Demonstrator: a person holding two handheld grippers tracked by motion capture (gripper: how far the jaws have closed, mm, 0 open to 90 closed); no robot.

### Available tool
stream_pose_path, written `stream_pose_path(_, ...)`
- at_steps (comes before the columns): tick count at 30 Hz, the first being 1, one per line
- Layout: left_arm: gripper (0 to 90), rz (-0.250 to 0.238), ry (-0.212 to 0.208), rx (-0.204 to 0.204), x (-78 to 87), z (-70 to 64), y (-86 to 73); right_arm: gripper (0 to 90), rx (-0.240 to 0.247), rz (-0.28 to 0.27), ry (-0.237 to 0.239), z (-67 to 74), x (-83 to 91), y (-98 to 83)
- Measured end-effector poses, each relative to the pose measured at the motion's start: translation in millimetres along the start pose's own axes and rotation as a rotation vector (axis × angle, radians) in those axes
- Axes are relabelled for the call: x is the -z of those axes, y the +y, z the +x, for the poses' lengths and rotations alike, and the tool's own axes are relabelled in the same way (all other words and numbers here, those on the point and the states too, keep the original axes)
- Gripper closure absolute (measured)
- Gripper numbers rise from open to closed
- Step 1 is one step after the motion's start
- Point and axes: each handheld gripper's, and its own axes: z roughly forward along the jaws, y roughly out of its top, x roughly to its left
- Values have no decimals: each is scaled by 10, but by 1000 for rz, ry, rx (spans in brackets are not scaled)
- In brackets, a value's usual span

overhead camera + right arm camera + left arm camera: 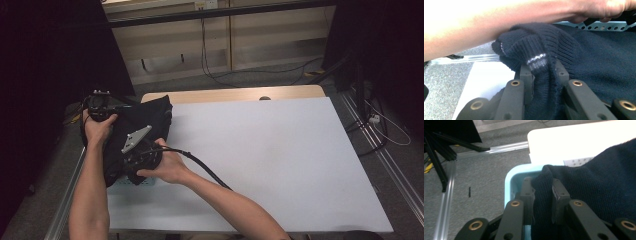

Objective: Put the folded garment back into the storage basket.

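Observation:
A dark navy knitted sweater (147,117) lies bunched at the table's left edge, over a light teal perforated basket (145,182). My left gripper (102,107) is at the sweater's far left side. In the left gripper view its jaws (542,186) are shut on a fold of the navy knit (596,180), above the basket's teal rim (510,176). My right gripper (129,159), with its grey plate on top, is at the sweater's near side. Its jaws (544,71) are shut on a ribbed edge of the sweater (536,45) with a thin pale stripe.
The white table top (275,150) stretches to the right of the sweater. A metal rail (446,195) and grey carpet lie beyond the table's left edge. The person's left forearm (499,22) crosses just above the right gripper's jaws. Cables run on the floor behind.

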Motion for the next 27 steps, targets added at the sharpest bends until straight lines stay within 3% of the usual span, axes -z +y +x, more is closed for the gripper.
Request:
stream_pose_path(1,721,9,2,-7,9,13,-8,757,0,1,0,-1,-4,-4)
stream_pose_path(2,645,-13,6,32,4,8,-16,757,-2,1,0,-2,-9,-4)
stream_pose_path(3,573,-21,0,43,21,20,-22,757,0,3,-4,-6,-18,0)
stream_pose_path(6,533,-48,-2,56,83,49,-35,757,-9,4,-7,-20,-34,-2)
stream_pose_path(7,475,-53,5,56,125,58,-42,757,-19,3,-9,-39,-51,-8)
stream_pose_path(9,477,-63,-4,53,149,73,-48,757,-27,-1,-6,-43,-58,-12)
stream_pose_path(10,472,-68,-17,70,163,71,-53,757,-26,-1,-6,-45,-62,-14)
stream_pose_path(17,430,-77,-56,53,255,13,-127,756,-30,1,-7,-53,-89,-18)
stream_pose_path(20,410,-75,-54,29,298,-21,-158,756,-38,1,-8,-71,-116,-26)
stream_pose_path(27,380,-103,-66,23,428,-56,-233,755,-62,6,-16,-113,-202,-42)
